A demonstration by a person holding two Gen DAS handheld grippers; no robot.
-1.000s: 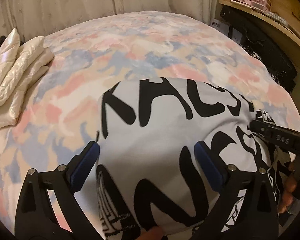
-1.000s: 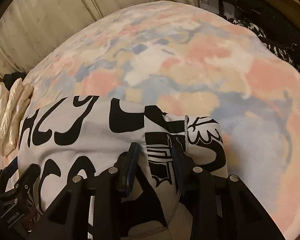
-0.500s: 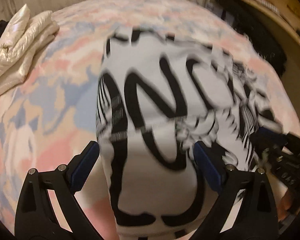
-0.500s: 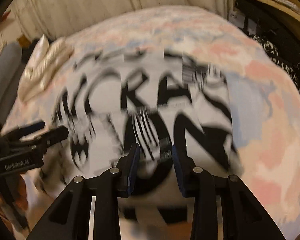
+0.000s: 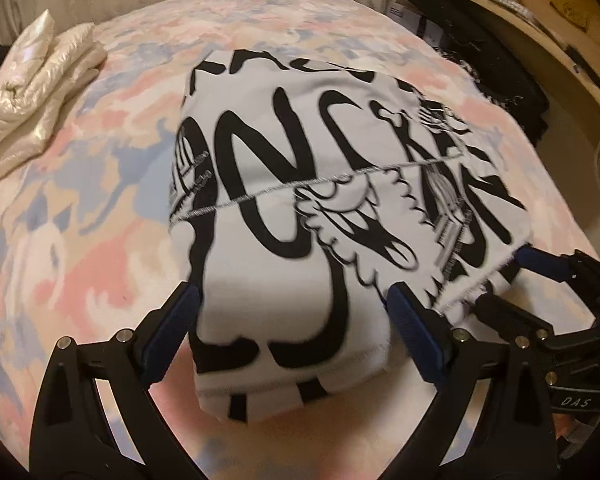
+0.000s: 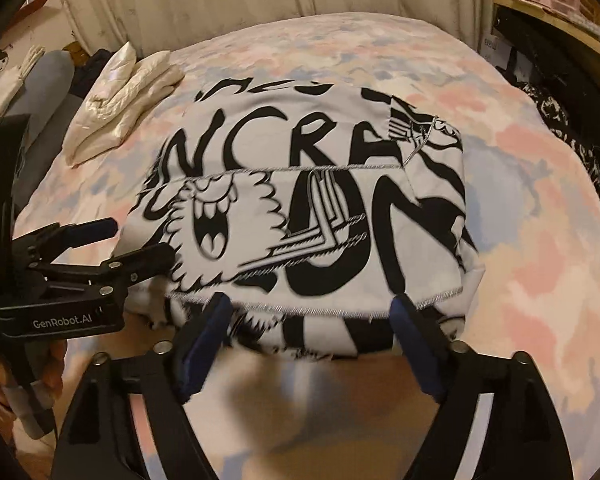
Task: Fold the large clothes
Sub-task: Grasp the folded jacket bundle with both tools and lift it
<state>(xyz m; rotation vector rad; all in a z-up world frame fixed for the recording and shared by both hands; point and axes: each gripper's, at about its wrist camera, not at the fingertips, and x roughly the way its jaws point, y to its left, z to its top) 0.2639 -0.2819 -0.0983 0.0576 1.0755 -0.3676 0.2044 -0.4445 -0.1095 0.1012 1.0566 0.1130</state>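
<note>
Jaws on both the left gripper & right gripper spread wide, gripping nothing. Folded black-and-white garment lies mid-bed on the pastel bedspread. Cream folded jacket sits far left.

A pastel patchwork bedspread covers the bed. A folded cream puffy jacket lies at its far left edge, before pale curtains

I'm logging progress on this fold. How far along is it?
Done: the printed garment lies on the bed as a compact, layered rectangle, hem edge across its top. In hand: nothing; left gripper and right gripper are both open at its near edge. Left: perhaps one more fold, or stacking by the white jacket.
</note>
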